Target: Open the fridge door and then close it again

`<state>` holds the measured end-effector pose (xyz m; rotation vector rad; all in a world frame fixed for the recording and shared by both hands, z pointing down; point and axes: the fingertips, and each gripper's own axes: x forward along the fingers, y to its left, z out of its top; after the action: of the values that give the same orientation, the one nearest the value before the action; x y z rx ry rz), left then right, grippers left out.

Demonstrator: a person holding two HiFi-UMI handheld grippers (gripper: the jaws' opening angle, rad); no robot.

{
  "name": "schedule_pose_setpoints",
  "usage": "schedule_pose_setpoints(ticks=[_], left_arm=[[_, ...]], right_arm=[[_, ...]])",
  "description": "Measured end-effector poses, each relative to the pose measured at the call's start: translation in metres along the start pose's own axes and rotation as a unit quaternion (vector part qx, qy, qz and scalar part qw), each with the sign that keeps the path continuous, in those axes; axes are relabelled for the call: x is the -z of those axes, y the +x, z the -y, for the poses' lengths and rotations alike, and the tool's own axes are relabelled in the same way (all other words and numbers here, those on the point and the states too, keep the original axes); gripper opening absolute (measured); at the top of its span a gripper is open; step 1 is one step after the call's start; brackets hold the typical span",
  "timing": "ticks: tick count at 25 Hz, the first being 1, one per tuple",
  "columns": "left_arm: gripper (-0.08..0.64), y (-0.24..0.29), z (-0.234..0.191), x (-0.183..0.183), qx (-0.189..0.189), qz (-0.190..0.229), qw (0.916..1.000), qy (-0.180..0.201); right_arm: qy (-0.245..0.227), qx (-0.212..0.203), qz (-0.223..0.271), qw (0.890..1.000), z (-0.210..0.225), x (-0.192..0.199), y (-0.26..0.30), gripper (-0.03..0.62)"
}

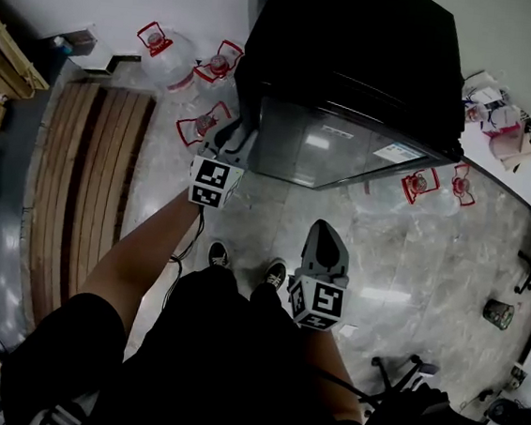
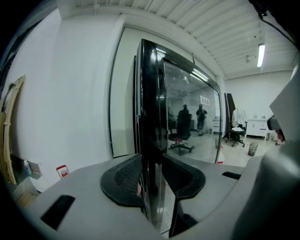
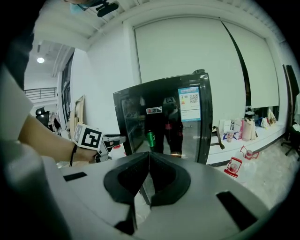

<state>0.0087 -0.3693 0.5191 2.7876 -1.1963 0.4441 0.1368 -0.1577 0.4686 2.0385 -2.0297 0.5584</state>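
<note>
Head view: fridge (image 1: 356, 65) ahead, glass door (image 1: 338, 148) facing person. Left gripper (image 1: 239, 133) at door's left edge; right gripper (image 1: 324, 230) held back, apart from fridge. Water jugs (image 1: 215, 65) on floor beside that edge.
Left gripper view: jaws pinch door edge (image 2: 152, 117), one pad on each face.
Right gripper view: jaws pressed together, nothing between.
Technique, as judged: swing door on arc about far hinge, keep pinch square to edge, avoid twisting, mind jugs.

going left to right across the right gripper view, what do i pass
forearm → left claw → fridge door → red-handled jug
</note>
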Motion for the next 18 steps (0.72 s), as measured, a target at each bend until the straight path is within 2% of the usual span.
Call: schedule_pose_setpoints(ticks=[9, 11, 13, 14, 18], left_arm=[[0.124, 0.005, -0.003, -0.002, 0.016, 0.01, 0.9998, 0.004], [0.123, -0.002, -0.007, -0.003, -0.007, 0.017, 0.9998, 0.004], [0.061, -0.018, -0.009, -0.004, -0.042, 0.026, 0.9987, 0.005], [0.057, -0.027, -0.006, -0.006, -0.053, 0.03, 0.9982, 0.005], [0.008, -0.071, 0.015, -0.023, -0.05, 0.041, 0.9979, -0.004]], right_arm=[[0.004, 0.028, 0.012, 1.0, -0.002, -0.003, -0.012, 0.015], [0.0, 0.029, 0.019, 0.999, -0.006, -0.01, -0.017, 0.015], [-0.005, 0.027, 0.028, 0.999, -0.009, -0.019, -0.024, 0.015], [-0.007, 0.026, 0.033, 0.999, -0.01, -0.023, -0.028, 0.015], [-0.013, 0.018, 0.058, 0.998, -0.014, -0.048, -0.04, 0.015]])
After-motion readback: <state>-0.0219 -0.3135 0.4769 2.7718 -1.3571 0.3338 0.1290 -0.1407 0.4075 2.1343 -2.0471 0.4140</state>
